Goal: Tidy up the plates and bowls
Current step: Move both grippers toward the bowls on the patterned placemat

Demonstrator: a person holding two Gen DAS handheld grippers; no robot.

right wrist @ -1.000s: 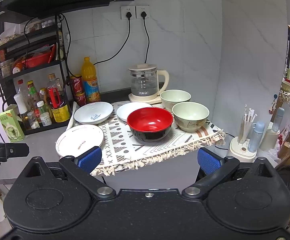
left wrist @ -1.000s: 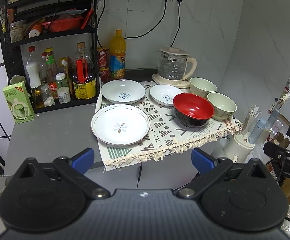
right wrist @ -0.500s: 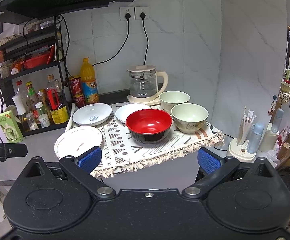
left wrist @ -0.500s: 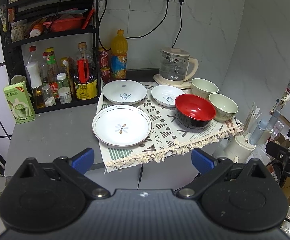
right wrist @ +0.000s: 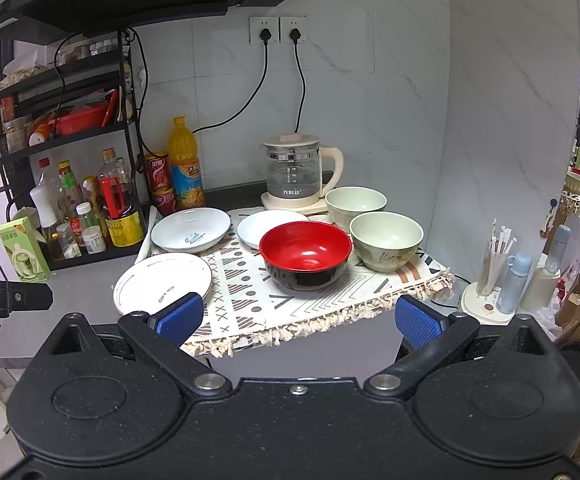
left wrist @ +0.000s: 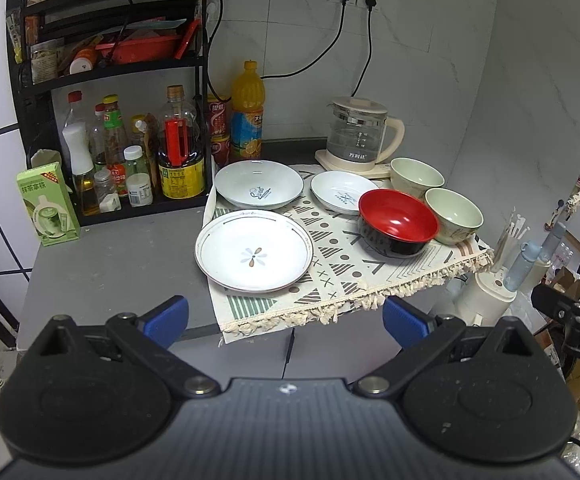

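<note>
Nothing is stacked yet, so you have the whole job ahead of you. Your left gripper (left wrist: 286, 316) and right gripper (right wrist: 297, 316) both hang short of the counter edge, jaws spread wide and holding nothing.

On the patterned cloth (left wrist: 341, 276), three plates lie singly: the flower plate (left wrist: 254, 256) nearest you on the left, partly off the cloth onto the grey counter (left wrist: 118, 264); the deep white plate (left wrist: 258, 189) behind it; and the small white plate (left wrist: 339, 197) beside that, its rim close against the red bowl (left wrist: 397, 222). To the right, two pale green bowls sit apart from any stack: the front green bowl (left wrist: 453, 215) just beside the red one, and the back green bowl (left wrist: 416, 176) near the glass kettle (left wrist: 359, 136).

By my reading, you still need to nest the plates together and the bowls together; none of the six pieces looks sorted.
</note>
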